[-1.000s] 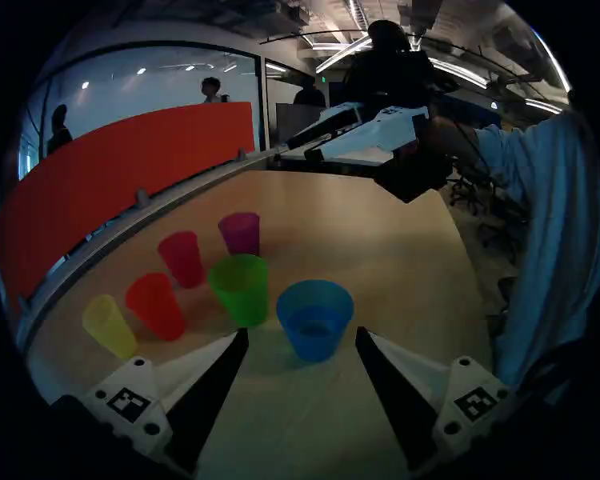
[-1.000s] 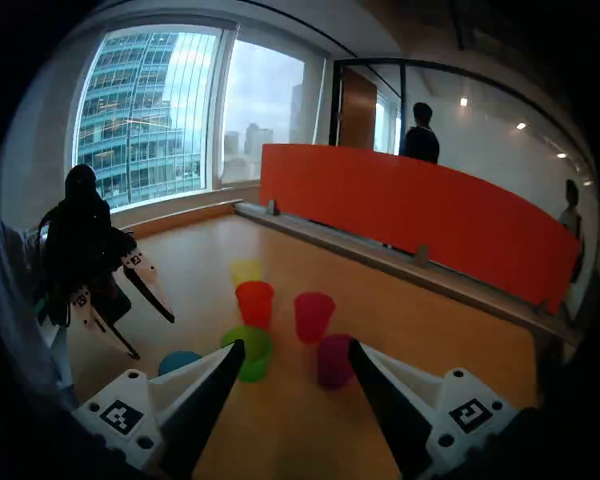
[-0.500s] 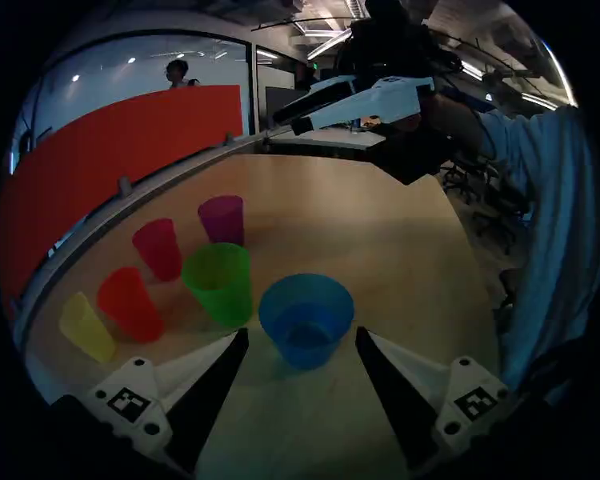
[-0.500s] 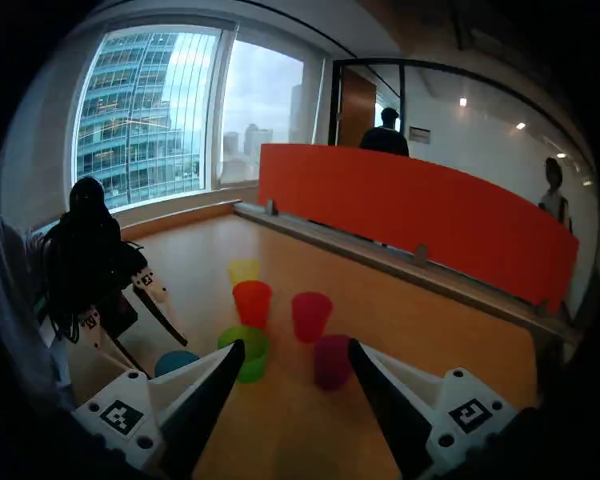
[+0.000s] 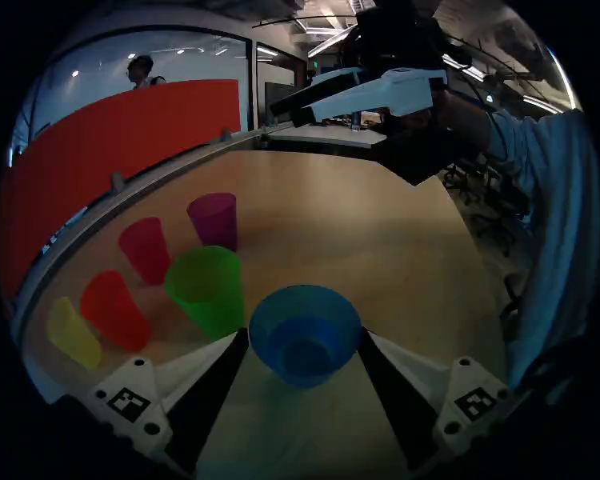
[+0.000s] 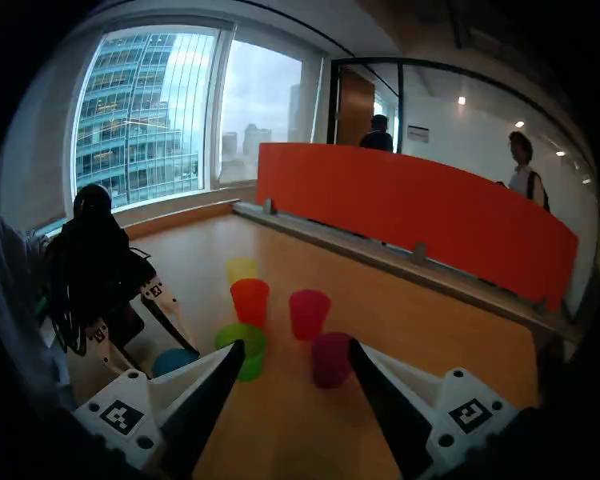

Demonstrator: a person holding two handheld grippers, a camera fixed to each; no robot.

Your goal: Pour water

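On the pale wooden table (image 5: 364, 216), the translucent blue plastic cup (image 5: 305, 340) stands ungrasped between the spread jaws of the left gripper (image 5: 300, 332), the right gripper (image 6: 294, 346) likewise released and empty; grasping and pouring are not yet done.

The blue cup (image 5: 304, 346) sits so close between the spread fingers of the left gripper (image 5: 300, 332) that its foot is hidden under its own rim. Whether the fingers touch its wall cannot be told (the light is dim there), nor whether it holds water. In the right gripper view, the wide-apart fingers of the right gripper (image 6: 294, 344) cover part of the blue cup, the green cup (image 6: 242, 346) and the base of the purple cup (image 6: 329, 358). A person's sleeve (image 5: 556, 240) is cut off at the picture's edge.
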